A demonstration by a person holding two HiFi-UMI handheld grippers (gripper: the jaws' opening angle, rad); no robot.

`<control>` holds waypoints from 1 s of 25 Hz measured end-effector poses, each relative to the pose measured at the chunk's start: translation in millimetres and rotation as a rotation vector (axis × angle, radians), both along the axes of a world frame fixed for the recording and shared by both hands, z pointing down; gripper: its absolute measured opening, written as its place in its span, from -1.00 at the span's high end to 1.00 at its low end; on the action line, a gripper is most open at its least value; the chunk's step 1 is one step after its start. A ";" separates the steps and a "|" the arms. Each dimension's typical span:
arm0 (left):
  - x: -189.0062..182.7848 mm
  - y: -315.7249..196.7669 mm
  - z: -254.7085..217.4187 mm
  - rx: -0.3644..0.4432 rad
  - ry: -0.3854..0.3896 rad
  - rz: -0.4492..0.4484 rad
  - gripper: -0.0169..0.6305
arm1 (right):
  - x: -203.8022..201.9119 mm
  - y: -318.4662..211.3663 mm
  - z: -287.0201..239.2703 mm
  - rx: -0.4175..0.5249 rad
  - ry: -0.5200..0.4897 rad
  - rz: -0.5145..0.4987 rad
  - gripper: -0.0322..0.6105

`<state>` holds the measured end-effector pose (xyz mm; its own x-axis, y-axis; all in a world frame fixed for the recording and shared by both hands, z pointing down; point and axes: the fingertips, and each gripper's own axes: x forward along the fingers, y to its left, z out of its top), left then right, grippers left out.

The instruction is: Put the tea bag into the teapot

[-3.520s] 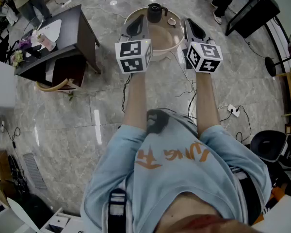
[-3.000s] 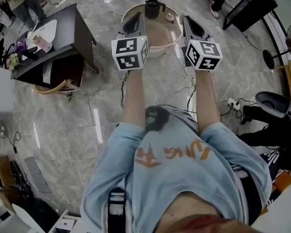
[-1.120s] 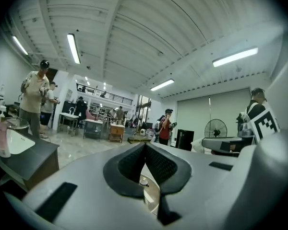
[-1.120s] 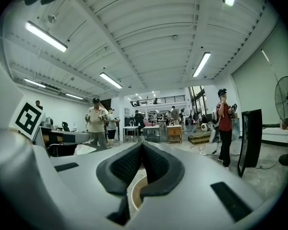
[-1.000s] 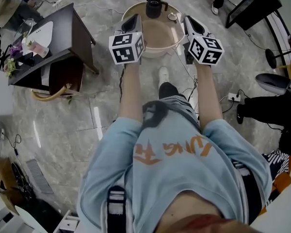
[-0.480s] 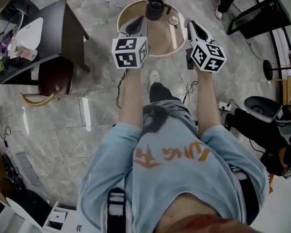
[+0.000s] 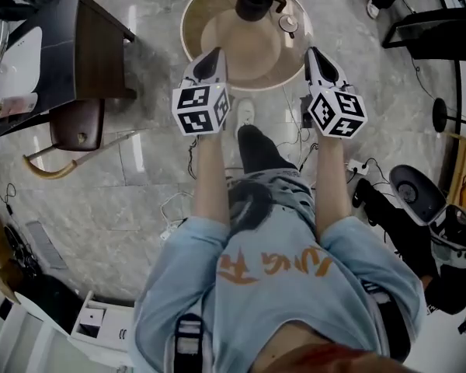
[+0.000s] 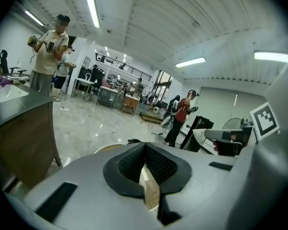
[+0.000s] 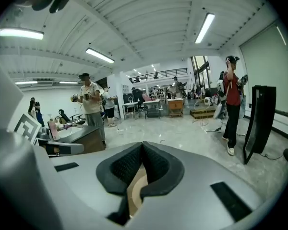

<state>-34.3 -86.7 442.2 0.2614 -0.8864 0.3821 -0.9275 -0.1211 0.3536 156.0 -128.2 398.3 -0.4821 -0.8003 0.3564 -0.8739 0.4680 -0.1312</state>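
Beyond left hand-held gripper (image 7: 215, 54), teapot (image 7: 255, 0).

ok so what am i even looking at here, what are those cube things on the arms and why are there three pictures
A person wears a head camera and holds a two-jaw tool in each hand: the left gripper and right gripper; the patterned cubes are part of them. One picture looks down from the head; the other two look along each gripper's jaws. Ahead stands a round table with a dark teapot and a small round thing I can't identify. Both pairs of jaws are together, holding nothing. I can't make out a tea bag.
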 end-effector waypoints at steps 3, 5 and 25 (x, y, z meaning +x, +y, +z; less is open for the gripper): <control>-0.4 -19.8 19.1 -0.057 -0.017 -0.020 0.87 | -3.0 -27.8 22.2 -0.051 -0.026 -0.017 0.86; -2.3 -34.9 24.1 -0.083 -0.019 -0.046 0.87 | -6.7 -47.6 31.2 -0.078 -0.033 -0.042 0.86; 35.4 -150.1 -15.6 -0.057 -0.078 0.071 0.87 | -37.8 -145.7 6.0 -0.105 -0.151 -0.112 0.86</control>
<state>1.1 -236.8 426.6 0.2900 -0.8431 0.4528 -0.9423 -0.1690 0.2889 118.2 -273.9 404.4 -0.6203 -0.7010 0.3520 -0.7839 0.5382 -0.3096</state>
